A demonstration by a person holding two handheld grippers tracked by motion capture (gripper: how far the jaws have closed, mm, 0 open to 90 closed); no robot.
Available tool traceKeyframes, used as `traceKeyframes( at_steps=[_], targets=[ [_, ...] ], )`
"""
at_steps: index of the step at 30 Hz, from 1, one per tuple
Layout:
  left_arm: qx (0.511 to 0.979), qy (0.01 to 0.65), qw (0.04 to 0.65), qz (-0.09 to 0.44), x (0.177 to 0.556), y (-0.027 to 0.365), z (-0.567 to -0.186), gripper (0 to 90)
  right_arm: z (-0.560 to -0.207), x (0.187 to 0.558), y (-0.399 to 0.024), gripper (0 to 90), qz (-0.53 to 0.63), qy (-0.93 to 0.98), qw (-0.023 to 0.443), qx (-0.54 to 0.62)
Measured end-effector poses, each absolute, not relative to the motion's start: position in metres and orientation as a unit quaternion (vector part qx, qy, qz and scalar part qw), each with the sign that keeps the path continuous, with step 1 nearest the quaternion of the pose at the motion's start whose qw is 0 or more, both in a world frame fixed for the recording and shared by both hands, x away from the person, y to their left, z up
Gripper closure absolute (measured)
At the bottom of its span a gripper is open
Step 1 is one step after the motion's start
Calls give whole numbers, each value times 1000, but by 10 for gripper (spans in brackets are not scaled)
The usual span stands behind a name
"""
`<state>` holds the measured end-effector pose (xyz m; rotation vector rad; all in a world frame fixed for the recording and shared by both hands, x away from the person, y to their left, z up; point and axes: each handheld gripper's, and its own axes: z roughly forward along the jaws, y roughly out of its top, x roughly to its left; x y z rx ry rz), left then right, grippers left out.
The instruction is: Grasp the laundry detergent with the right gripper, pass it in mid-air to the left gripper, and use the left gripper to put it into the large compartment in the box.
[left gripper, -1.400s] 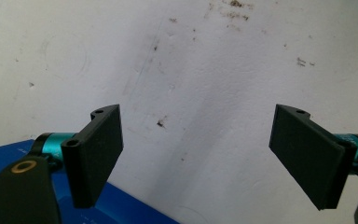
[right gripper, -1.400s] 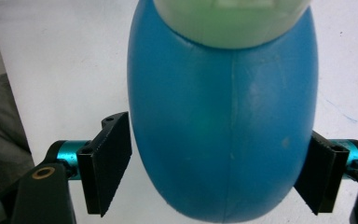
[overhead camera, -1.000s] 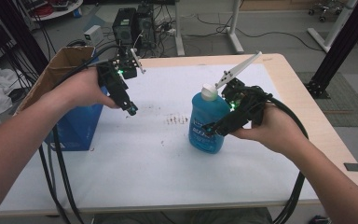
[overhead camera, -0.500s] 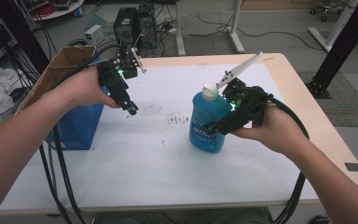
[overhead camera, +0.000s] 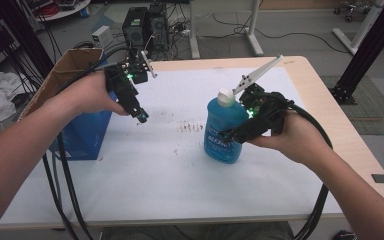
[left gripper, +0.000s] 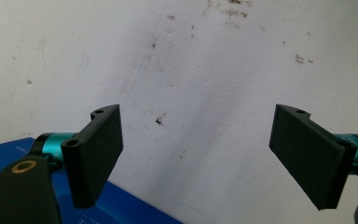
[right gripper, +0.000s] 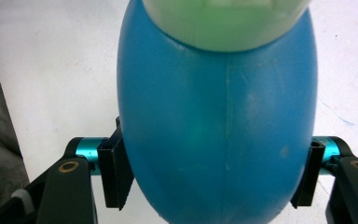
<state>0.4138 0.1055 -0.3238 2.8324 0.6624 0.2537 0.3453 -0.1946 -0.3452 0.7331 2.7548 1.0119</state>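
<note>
At the near right, the right gripper (overhead camera: 228,134) has its jaws on both sides of the blue bottle (overhead camera: 223,131); they have just been closing and now their pads touch the bottle's flanks, pinching it. The bottle stands upright on the white surface (overhead camera: 155,175), right of the middle, with a pale cap (overhead camera: 225,97) on top. Farther left, the left gripper (overhead camera: 142,116) hovers above the surface with its jaws spread wide and nothing between them, just beside a blue box (overhead camera: 82,135). An open cardboard box (overhead camera: 62,75) stands behind it at the far left.
</note>
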Motion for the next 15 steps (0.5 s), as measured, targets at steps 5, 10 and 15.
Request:
traceKeyframes(
  at_steps=[5, 10, 15],
  targets=[
    [964, 227, 112, 87, 414, 105, -324, 175, -346, 346, -195, 323, 335, 909, 59, 240],
    [964, 227, 113, 85, 413, 105, -324, 175, -348, 345, -194, 338, 333, 910, 61, 240],
    [964, 226, 114, 85, 413, 105, -323, 175, -350, 345, -192, 390, 332, 912, 68, 232]
  ],
)
